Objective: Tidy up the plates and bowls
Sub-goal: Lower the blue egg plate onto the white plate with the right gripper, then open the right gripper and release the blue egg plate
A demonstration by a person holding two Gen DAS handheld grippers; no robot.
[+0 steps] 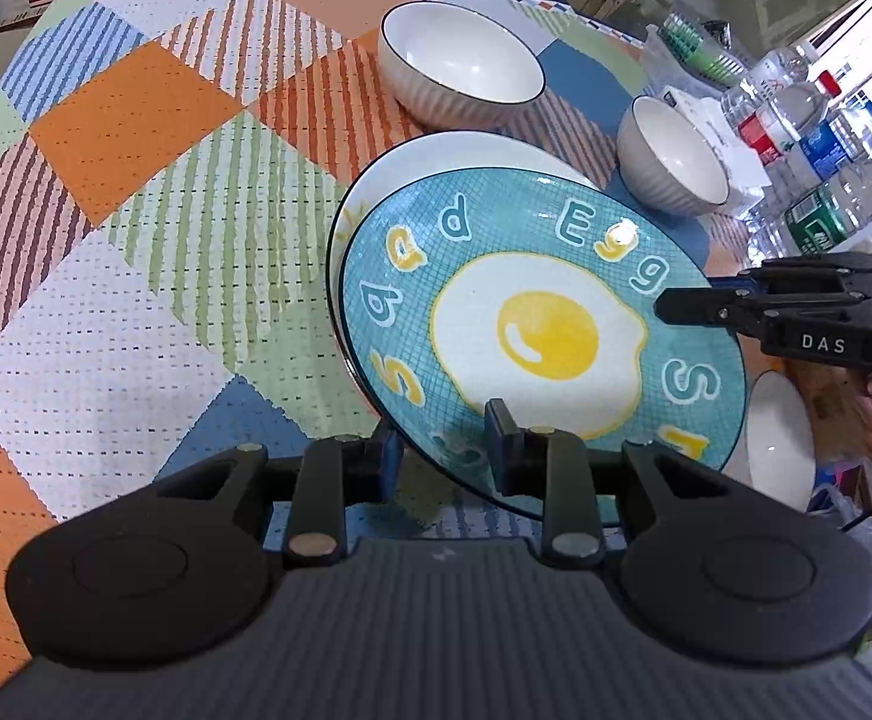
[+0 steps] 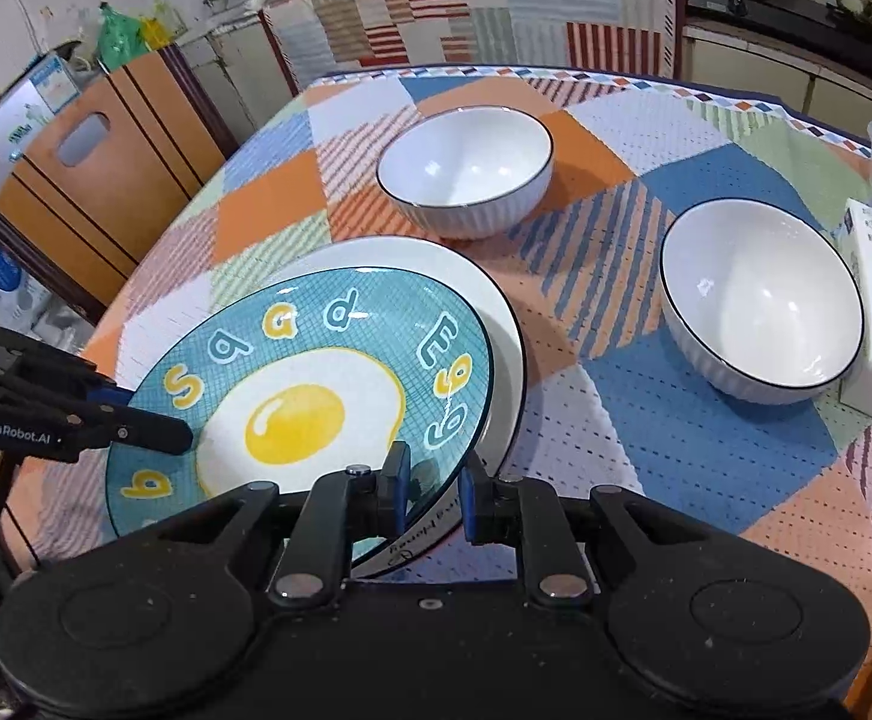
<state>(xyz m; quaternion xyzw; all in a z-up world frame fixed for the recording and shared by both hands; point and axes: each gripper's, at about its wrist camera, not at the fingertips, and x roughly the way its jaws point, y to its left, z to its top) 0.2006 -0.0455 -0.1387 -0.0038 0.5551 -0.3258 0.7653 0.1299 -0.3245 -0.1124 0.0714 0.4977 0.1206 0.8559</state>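
The left gripper (image 1: 445,441) pinches the near rim of the egg plate (image 1: 544,330), one finger above and one below. Opposite it, the right gripper (image 2: 432,489) clamps the same plate's other edge, fingers (image 2: 396,483) straddling the rim.

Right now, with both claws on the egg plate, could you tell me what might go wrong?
1. The egg plate is tilted over the white plate; uneven lowering could knock rim on rim.
2. The left claw and right claw pinch only its edge, so it may slip.
3. The near bowl sits close to the right claw's side.
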